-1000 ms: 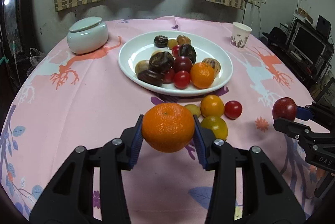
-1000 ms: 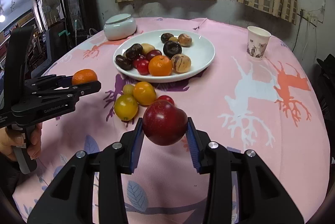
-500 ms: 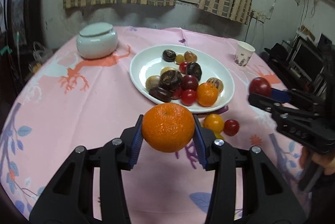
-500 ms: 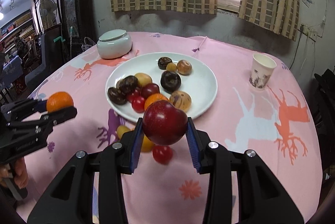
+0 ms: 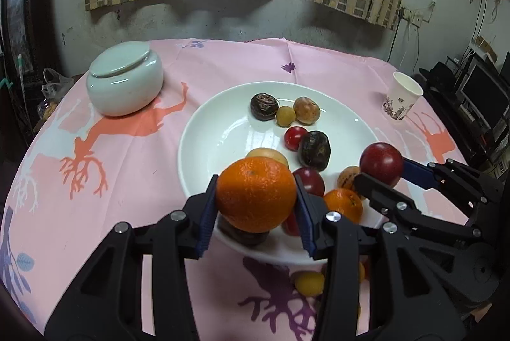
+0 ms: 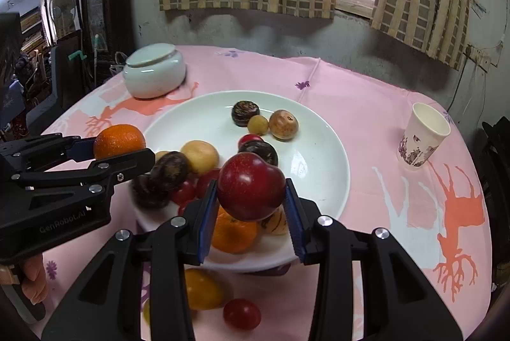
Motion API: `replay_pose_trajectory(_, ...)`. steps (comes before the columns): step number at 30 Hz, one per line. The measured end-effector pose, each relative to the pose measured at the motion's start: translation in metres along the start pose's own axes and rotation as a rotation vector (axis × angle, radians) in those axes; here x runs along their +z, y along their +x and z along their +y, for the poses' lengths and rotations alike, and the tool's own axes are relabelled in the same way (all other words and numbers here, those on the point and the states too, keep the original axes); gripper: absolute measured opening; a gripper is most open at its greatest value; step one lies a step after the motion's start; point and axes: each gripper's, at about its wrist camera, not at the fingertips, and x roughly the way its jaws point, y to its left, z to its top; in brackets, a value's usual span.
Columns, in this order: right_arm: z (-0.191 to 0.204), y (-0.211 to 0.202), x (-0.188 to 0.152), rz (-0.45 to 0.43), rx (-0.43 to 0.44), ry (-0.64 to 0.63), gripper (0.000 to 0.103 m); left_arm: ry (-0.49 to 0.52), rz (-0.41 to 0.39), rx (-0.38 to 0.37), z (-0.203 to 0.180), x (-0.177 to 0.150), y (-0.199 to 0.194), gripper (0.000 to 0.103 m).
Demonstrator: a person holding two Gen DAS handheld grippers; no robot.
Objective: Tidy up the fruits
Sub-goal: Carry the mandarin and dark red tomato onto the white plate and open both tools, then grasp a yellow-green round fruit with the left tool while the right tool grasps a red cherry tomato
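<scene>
My left gripper (image 5: 255,196) is shut on an orange (image 5: 256,192) and holds it above the near rim of the white plate (image 5: 220,130). My right gripper (image 6: 251,186) is shut on a dark red plum (image 6: 250,185) above the plate's (image 6: 318,156) near side. The plate carries several fruits: dark, red, yellow and another orange (image 6: 234,232). A yellow fruit (image 6: 202,290) and a red tomato (image 6: 242,314) lie on the pink cloth in front of the plate. The right gripper with its plum (image 5: 381,164) shows in the left wrist view, and the left gripper's orange (image 6: 119,140) in the right wrist view.
A pale green lidded jar (image 5: 124,86) stands at the table's back left. A paper cup (image 5: 401,100) stands at the right. The round table has a pink cloth (image 5: 127,181) and its edge is close to the wall and curtains behind.
Both grippers have moved forward with their fruit, from in front of the loose fruits to above the plate's near side. The two grippers are now closer together.
</scene>
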Motion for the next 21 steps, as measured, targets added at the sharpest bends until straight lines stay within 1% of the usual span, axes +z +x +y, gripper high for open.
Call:
replay_pose_trajectory(2, -0.005, 0.011, 0.002, 0.019, 0.006, 0.029, 0.041, 0.004, 0.003, -0.001, -0.005, 0.005, 0.007, 0.045)
replay_pose_trajectory(3, -0.008, 0.015, 0.002, 0.027, 0.006, 0.048, 0.041, 0.0, -0.004, -0.005, -0.007, 0.007, 0.009, 0.05)
replay_pose_trajectory(4, -0.01, 0.018, 0.003, 0.035, -0.001, 0.065, 0.041, -0.003, -0.015, -0.006, -0.008, 0.009, 0.01, 0.065)
replay_pose_trajectory(6, -0.014, 0.023, 0.002, 0.046, -0.018, 0.082, 0.042, 0.004, -0.047, 0.03, -0.012, 0.013, 0.008, 0.073)
replay_pose_trajectory(7, -0.015, 0.022, 0.002, 0.04, -0.026, 0.086, 0.045, 0.008, -0.057, 0.045, -0.014, 0.015, 0.005, 0.074)
replay_pose_trajectory(8, -0.017, 0.018, 0.002, 0.021, -0.027, 0.09, 0.05, 0.011, -0.063, 0.04, -0.015, 0.015, 0.003, 0.075)
replay_pose_trajectory(9, -0.018, 0.013, 0.001, 0.005, -0.027, 0.094, 0.06, 0.012, -0.066, 0.035, -0.015, 0.014, 0.0, 0.078)
replay_pose_trajectory(10, -0.02, 0.008, 0.001, -0.018, -0.032, 0.1, 0.065, 0.01, -0.069, 0.043, -0.015, 0.013, -0.003, 0.082)
replay_pose_trajectory(11, -0.022, 0.0, 0.0, -0.038, -0.039, 0.107, 0.066, 0.002, -0.076, 0.052, -0.014, 0.012, -0.006, 0.082)
replay_pose_trajectory(12, -0.023, -0.005, -0.001, -0.042, -0.034, 0.11, 0.066, -0.005, -0.081, 0.053, -0.012, 0.01, -0.009, 0.083)
replay_pose_trajectory(14, -0.025, -0.014, -0.003, -0.039, -0.031, 0.123, 0.066, -0.031, -0.079, 0.052, -0.008, 0.007, -0.017, 0.088)
replay_pose_trajectory(16, -0.027, -0.024, -0.008, -0.042, -0.028, 0.137, 0.066, -0.061, -0.089, 0.055, -0.003, 0.002, -0.027, 0.09)
replay_pose_trajectory(18, -0.029, -0.034, -0.016, -0.034, -0.017, 0.149, 0.066, -0.063, -0.1, 0.059, 0.0, -0.004, -0.037, 0.093)
replay_pose_trajectory(21, -0.032, -0.047, -0.032, -0.023, 0.002, 0.176, 0.067, -0.057, -0.12, 0.068, 0.006, -0.018, -0.054, 0.094)
